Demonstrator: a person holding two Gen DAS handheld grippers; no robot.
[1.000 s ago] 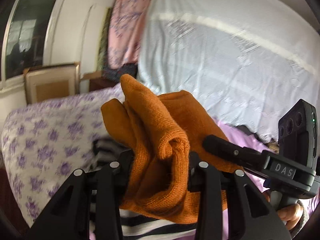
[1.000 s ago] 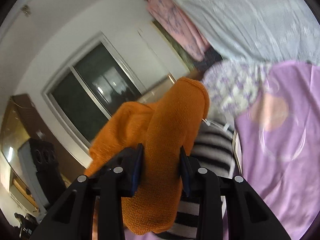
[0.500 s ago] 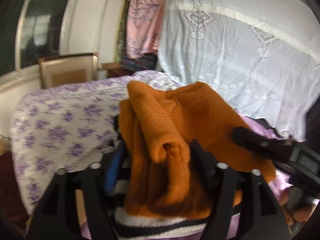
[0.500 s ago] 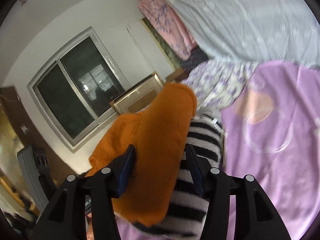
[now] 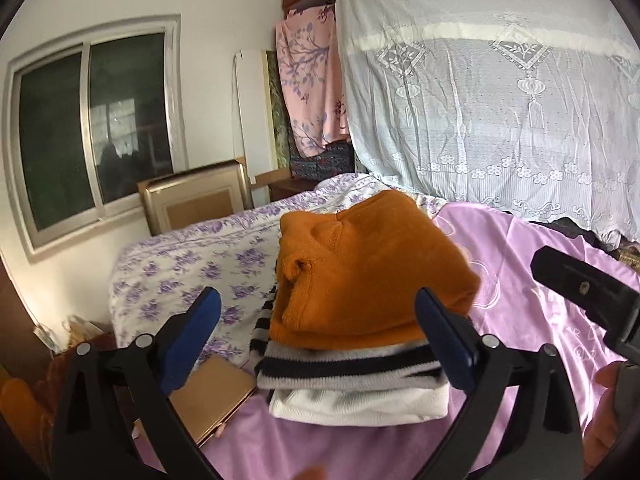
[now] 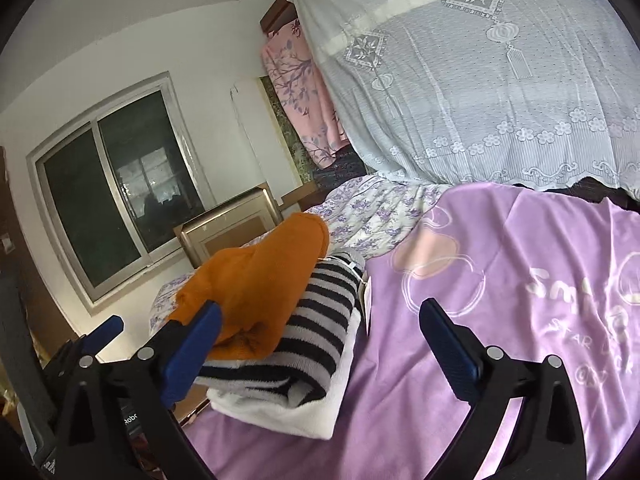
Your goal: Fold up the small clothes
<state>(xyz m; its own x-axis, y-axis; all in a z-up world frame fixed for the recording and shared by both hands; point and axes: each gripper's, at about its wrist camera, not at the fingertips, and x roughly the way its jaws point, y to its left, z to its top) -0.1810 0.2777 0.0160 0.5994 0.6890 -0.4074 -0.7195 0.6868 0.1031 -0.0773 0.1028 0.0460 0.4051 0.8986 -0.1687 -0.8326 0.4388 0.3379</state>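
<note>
Both pairs of jaws stand spread wide with nothing between them. Seen from the left wrist, the left gripper (image 5: 316,338) frames the pile: its blue-padded fingers (image 5: 192,344) sit on either side of the folded clothes without touching them. The right gripper (image 6: 320,348) hangs just to the right of the pile, its left finger (image 6: 188,356) overlapping the orange piece in view, though whether it touches cannot be told; its right finger is over bare blanket.

At the far left a window (image 5: 84,124) is set in the white wall, with a framed panel (image 5: 196,200) leaning below it. A floral sheet (image 5: 192,264) covers the left part of the bed, and a tan board (image 5: 208,396) lies at the bed's left edge, just beside the pile.

The pile rests near the left edge of the purple blanket (image 6: 500,320). A white garment (image 5: 360,404) is at the bottom, a striped garment (image 5: 344,364) lies on it, and the orange sweater (image 5: 368,272) sits folded on top, its cuff turned toward the left.

Beyond the bed, a pink cloth (image 5: 308,88) hangs at the back, and a white lace cover (image 5: 500,100) drapes over something tall along the blanket's far edge. At the far right of the left wrist view, the right gripper's black body shows over the blanket.
</note>
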